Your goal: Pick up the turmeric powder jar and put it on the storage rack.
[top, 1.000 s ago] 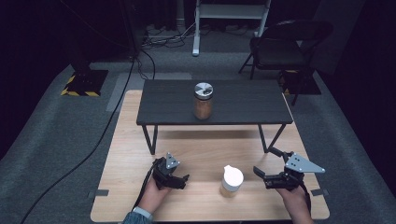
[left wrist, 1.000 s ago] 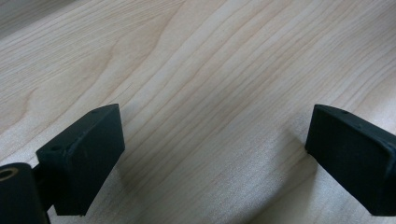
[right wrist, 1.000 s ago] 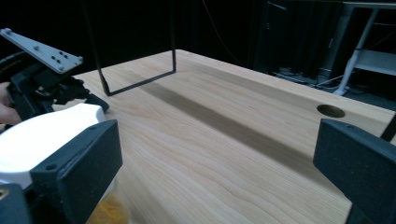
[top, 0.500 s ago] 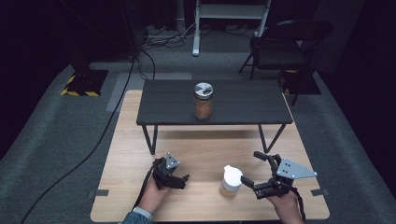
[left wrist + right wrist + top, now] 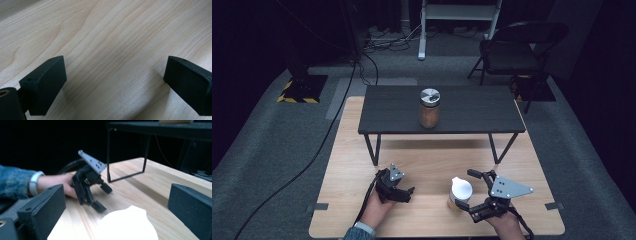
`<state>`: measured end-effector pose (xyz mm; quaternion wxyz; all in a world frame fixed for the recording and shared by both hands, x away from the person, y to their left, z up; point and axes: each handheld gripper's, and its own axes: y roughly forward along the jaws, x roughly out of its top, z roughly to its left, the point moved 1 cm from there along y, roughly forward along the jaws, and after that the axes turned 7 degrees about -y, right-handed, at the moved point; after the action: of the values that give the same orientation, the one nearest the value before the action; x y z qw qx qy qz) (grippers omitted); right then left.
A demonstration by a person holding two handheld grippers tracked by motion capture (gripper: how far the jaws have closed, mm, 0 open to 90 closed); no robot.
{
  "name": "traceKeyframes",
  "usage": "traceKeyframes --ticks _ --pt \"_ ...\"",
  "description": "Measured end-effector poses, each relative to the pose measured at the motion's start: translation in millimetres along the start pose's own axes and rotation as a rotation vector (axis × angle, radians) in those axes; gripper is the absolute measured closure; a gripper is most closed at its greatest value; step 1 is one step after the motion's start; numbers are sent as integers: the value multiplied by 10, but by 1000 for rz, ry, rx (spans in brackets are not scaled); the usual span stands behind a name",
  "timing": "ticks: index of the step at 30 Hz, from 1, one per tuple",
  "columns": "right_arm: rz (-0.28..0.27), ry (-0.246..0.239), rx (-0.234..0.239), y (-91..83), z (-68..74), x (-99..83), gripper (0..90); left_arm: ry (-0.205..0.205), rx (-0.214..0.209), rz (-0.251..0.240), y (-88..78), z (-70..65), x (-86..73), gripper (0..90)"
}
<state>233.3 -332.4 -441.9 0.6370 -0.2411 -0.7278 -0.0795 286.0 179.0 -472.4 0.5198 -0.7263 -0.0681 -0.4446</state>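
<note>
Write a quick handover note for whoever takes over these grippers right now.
Right gripper: open, jaws either side of the white container on the wooden table; not closed on it yet.
Left gripper: open, holding nothing, low over the table to the left.
Lidded jar: upright on the black raised shelf, untouched.
Done: approach to the container.
Left: probably close and lift.

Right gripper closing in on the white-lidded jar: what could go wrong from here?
1. The right gripper stands open around the white-lidded jar near its top; a high, one-sided contact might tip it.
2. The jar stands near the wooden table's front edge, so a knock could send it off.
</note>
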Motion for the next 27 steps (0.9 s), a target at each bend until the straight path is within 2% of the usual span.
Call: traceKeyframes --ticks 6,8,12,21,22,24,26,27 --pt "43 -7 -6 57 17 -80 12 -1 1 -1 0 -2 -1 41" --pt "75 1 -5 68 14 -89 30 -1 2 -1 0 -3 -2 41" --pt "103 22 3 74 -11 -153 66 -2 2 0 -1 -4 -2 41" --pt "233 3 28 194 3 -200 147 -2 2 0 -1 -5 -2 41" --pt "247 7 24 211 9 -207 165 -2 2 0 -2 -5 -2 42" --pt "301 30 14 260 14 -219 265 -2 2 0 -2 -6 -2 41" --pt "355 55 12 310 6 -237 291 -2 2 0 -2 -6 -2 41" --pt "348 61 15 306 -1 -273 290 -2 2 0 -2 -5 -2 41"
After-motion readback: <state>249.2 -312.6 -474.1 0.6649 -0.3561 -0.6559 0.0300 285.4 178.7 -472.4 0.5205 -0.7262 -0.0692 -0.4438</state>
